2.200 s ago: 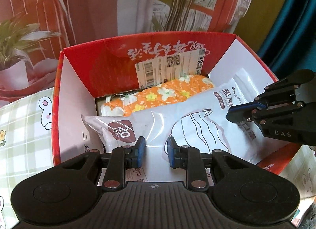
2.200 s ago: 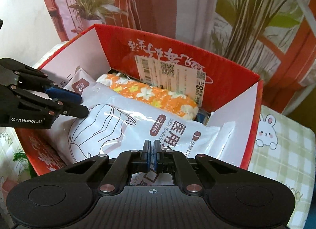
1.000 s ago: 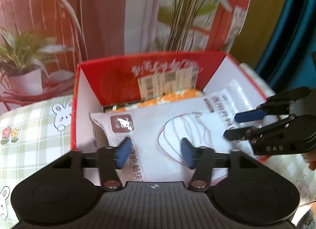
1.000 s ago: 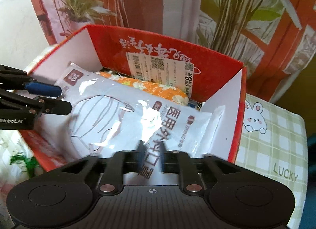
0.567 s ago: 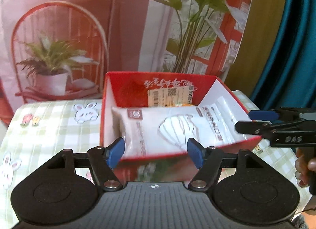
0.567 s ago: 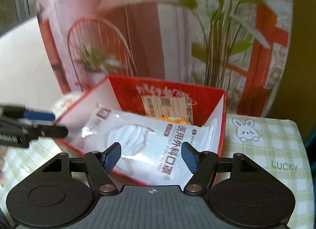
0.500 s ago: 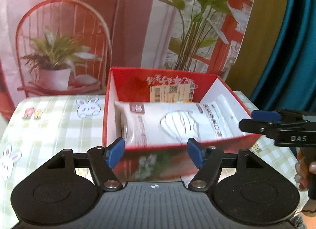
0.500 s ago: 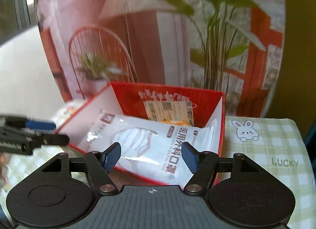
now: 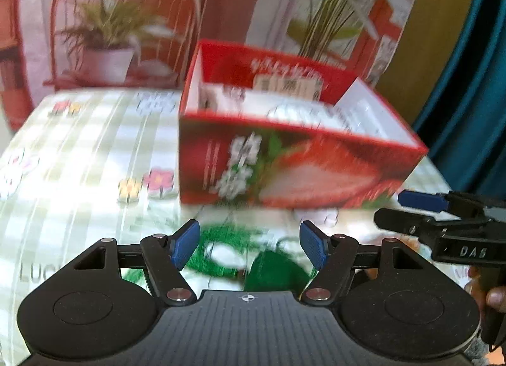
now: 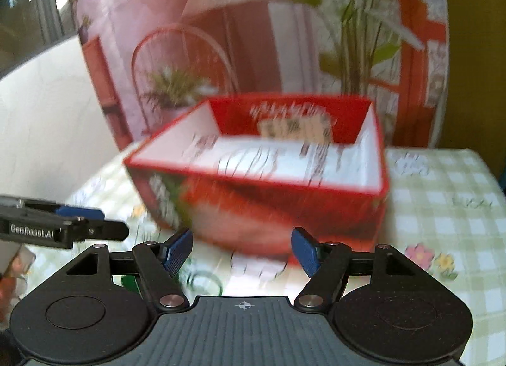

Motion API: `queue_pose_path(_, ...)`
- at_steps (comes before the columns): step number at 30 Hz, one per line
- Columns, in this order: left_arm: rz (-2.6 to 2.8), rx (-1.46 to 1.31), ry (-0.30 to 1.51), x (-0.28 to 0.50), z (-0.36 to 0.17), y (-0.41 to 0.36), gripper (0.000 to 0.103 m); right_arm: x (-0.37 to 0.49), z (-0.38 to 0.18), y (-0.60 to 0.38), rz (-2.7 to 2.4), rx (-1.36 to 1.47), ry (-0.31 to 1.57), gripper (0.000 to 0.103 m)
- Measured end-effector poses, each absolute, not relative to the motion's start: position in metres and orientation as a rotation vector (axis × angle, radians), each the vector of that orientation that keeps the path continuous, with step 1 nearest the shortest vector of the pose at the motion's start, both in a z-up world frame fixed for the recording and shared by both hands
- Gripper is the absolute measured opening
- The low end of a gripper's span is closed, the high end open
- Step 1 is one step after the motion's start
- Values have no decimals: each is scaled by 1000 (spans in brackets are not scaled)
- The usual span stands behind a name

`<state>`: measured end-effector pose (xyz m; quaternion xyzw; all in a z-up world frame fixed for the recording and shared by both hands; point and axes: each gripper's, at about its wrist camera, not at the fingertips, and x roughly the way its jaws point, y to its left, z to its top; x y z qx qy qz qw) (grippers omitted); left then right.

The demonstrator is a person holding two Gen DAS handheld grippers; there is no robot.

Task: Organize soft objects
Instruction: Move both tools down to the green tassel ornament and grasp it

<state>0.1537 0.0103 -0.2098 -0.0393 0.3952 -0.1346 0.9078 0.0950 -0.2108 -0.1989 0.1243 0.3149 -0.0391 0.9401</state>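
Left gripper [image 9: 249, 241] and right gripper [image 10: 242, 250]: jaws spread, nothing held, both short of the red box [image 9: 284, 157].

The white mask pack [image 10: 268, 160] is seen lying inside the box on the checked tablecloth [image 9: 79, 151]; green-printed soft items [image 9: 275, 271] lie below the pads. Risk is judged to be a blurred, hurried reach that pinches cloth with the item. Against the earlier frames, the pack is no longer pinched, the right jaws have just been opening, and the box is seen from farther off.
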Motion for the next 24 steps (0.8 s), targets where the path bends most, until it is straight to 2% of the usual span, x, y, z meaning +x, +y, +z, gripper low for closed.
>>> queue_pose_path(3,-260,-100,846,150,-221,14,72,97,-216,-200,-82,270,700,72)
queue_pose_path(5,-251,-108,860,147,-226,17,72,98,-224,-192,-77,259,722,86)
queue_pose_path(8,-245,-119,872,145,-232,18,72,99,-229,-182,-78,227,730,91)
queue_pose_path(14,-271,-134,872,140,-235,13,70,100,-238,-177,-62,228,757,93)
queue_pose_path(17,-289,-147,877,139,-239,11,64,101,-243,-169,-60,194,772,93)
queue_pose_path(21,-332,-196,891,141,-244,14,44,102,-248,-164,-36,181,786,92)
queue_pose_path(24,-351,-240,900,142,-249,17,39,103,-249,-161,-16,172,785,90)
